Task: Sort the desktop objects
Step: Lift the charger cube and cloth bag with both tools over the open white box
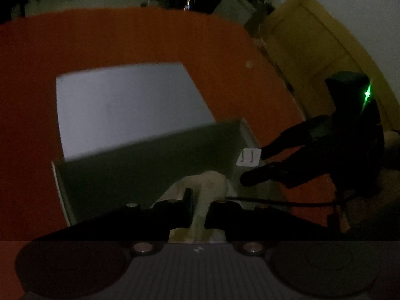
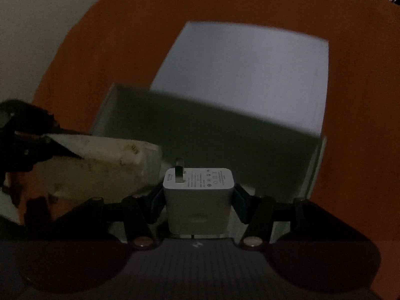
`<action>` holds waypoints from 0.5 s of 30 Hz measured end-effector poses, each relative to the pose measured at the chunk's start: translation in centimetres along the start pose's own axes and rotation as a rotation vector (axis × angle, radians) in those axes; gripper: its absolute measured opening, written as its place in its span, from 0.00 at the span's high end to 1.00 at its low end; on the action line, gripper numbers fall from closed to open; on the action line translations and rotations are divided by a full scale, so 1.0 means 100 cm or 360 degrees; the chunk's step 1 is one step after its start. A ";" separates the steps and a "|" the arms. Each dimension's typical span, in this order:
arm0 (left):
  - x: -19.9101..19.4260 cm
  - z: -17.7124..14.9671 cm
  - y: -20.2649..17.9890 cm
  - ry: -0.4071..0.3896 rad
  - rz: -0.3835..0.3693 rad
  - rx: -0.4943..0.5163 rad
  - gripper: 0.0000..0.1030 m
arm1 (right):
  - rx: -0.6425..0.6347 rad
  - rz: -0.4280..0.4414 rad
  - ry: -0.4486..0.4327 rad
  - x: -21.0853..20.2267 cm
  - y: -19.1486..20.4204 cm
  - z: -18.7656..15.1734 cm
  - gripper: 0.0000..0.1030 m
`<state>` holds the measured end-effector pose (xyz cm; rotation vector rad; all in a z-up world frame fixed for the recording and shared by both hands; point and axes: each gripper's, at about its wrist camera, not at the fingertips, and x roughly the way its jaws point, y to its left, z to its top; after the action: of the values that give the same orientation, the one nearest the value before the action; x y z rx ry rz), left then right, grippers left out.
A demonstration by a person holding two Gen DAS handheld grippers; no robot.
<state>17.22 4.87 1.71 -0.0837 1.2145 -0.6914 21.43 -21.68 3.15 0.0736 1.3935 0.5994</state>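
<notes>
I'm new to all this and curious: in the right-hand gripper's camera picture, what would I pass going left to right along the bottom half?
Left gripper → cream-coloured block it holds → white charger plug held in the right gripper → right wall of the open box → orange table.

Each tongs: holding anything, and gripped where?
Right tongs clamp the white charger by its two side faces, prong end forward. Left tongs pinch the cream block at its near end.

Inventory, by count:
- White box, open: one
- White charger plug: one
- Cream, stained block: one
- Orange counter: one
- Tongs: two, left tongs and right tongs
</notes>
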 end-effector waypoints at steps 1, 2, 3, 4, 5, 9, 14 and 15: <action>0.001 -0.004 0.000 0.0023 -0.0005 0.0000 0.95 | 0.0001 0.0001 0.0033 0.005 0.000 -0.004 0.43; 0.000 -0.006 0.000 0.0035 -0.0008 -0.0004 0.95 | 0.0004 0.0003 0.0061 0.009 0.001 -0.009 0.43; -0.001 -0.008 0.000 0.0042 -0.0014 -0.0006 0.95 | 0.0004 0.0003 0.0086 0.011 0.003 -0.014 0.43; -0.003 -0.011 0.000 0.0048 -0.0021 -0.0009 0.95 | 0.0001 0.0006 0.0107 0.012 0.004 -0.017 0.43; -0.003 -0.011 0.000 0.0046 -0.0023 -0.0006 0.95 | 0.0001 0.0014 0.0123 0.014 0.005 -0.020 0.43; -0.001 -0.014 0.010 0.0010 0.0024 -0.0043 0.95 | 0.0038 0.0012 0.0135 0.021 0.000 -0.024 0.43; 0.023 -0.013 0.030 0.0037 0.0075 -0.0118 0.95 | 0.0084 -0.0054 0.0094 0.005 -0.015 -0.026 0.43; 0.027 -0.013 0.031 0.0035 0.0080 -0.0126 0.95 | 0.0087 -0.0064 0.0077 0.005 -0.017 -0.023 0.43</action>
<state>17.90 6.33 -2.32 -0.1113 1.2607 -0.6022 19.89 -23.61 1.52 0.0753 1.4551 0.5329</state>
